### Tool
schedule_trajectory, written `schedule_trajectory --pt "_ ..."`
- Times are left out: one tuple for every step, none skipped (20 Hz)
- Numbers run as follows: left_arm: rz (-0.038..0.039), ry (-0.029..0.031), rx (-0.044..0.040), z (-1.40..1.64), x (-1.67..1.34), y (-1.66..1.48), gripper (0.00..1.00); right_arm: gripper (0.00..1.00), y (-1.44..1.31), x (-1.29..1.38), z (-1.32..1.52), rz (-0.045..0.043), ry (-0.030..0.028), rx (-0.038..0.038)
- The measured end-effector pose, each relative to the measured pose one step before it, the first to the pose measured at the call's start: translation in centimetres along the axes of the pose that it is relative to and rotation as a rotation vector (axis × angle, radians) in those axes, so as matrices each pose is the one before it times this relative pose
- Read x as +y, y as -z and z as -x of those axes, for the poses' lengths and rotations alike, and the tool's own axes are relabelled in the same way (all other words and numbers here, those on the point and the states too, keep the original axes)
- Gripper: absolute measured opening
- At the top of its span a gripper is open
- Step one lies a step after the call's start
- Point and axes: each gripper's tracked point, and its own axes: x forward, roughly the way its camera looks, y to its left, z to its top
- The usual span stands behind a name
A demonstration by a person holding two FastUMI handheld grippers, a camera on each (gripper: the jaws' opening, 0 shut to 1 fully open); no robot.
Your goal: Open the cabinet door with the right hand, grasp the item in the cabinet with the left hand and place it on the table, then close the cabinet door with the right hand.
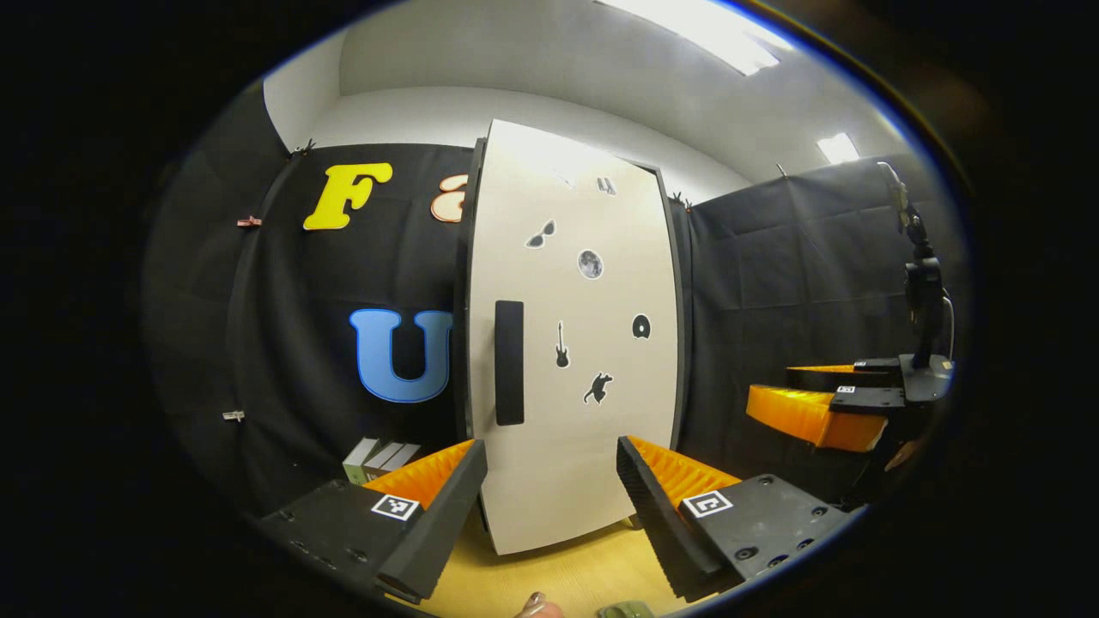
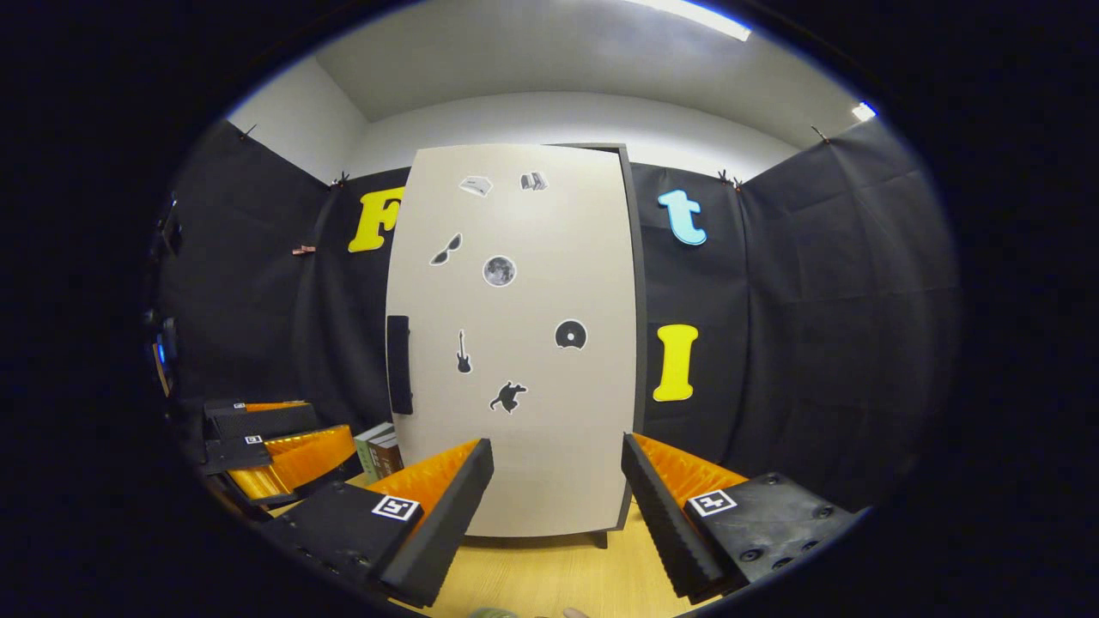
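Cabinet door (image 2: 515, 343) is shut, cabinet sitting on the desk (image 2: 549, 575). Both the left hand-held gripper (image 1: 549, 515) and right hand-held gripper (image 2: 558, 506) hang spread wide, empty, in front of it. Can't see the item inside.

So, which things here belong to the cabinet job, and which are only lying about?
Belong to the job:
- cabinet door, shut
- door handle, dark bar on the door's left edge
- right gripper, open, facing the door
- left gripper, open
- table, where the item will go

Only lying about:
- books, standing left of the cabinet
- stickers on the door
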Motion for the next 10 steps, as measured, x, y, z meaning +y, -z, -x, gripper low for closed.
schedule_trajectory --pt "-0.00101 -0.00127 -0.0074 -0.002 -0.001 -0.245 0.96 0.97 0.08 0.04 0.058 0.00005 -0.0032 0.00198" --pt "-0.0014 -0.00128 -0.00819 -0.015 0.016 -0.263 0.96 0.97 0.1 0.079 -0.024 0.00051 -0.00454 0.00036" --pt "-0.0017 0.00123 -0.00344 -0.086 -0.002 -0.189 0.96 0.97 0.041 0.063 -0.041 -0.00061 -0.00571 -0.00074" --pt "-0.00218 -0.00078 -0.00238 -0.023 -0.016 -0.154 0.96 0.97 0.129 -0.025 -0.178 -0.00291 -0.00198 0.00156" --pt "-0.002 -0.00043 -0.00464 0.009 0.08 -0.18 0.96 0.97 0.204 -0.063 -0.178 -0.00383 -0.00115 0.00399" --pt "-0.00147 0.0011 -0.00475 0.028 -0.073 -0.164 0.95 0.98 0.171 0.01 -0.172 -0.00179 -0.0011 0.00373" --pt "-0.00108 0.00233 -0.00256 0.029 -0.085 -0.15 0.95 0.97 0.049 -0.043 -0.065 -0.00019 0.00105 0.00122" --pt "-0.00236 0.00187 -0.0019 0.01 -0.09 0.01 0.95 0.97 -0.076 -0.069 -0.009 -0.0007 0.00055 -0.00264" --pt "-0.00429 0.00276 0.00055 0.06 -0.1 -0.079 0.95 0.97 -0.178 0.0 0.042 -0.00197 -0.00028 -0.00357" --pt "-0.00551 -0.0004 0.0006 0.021 -0.066 0.081 0.95 0.97 -0.088 0.014 -0.159 -0.00044 -0.00147 -0.00142"
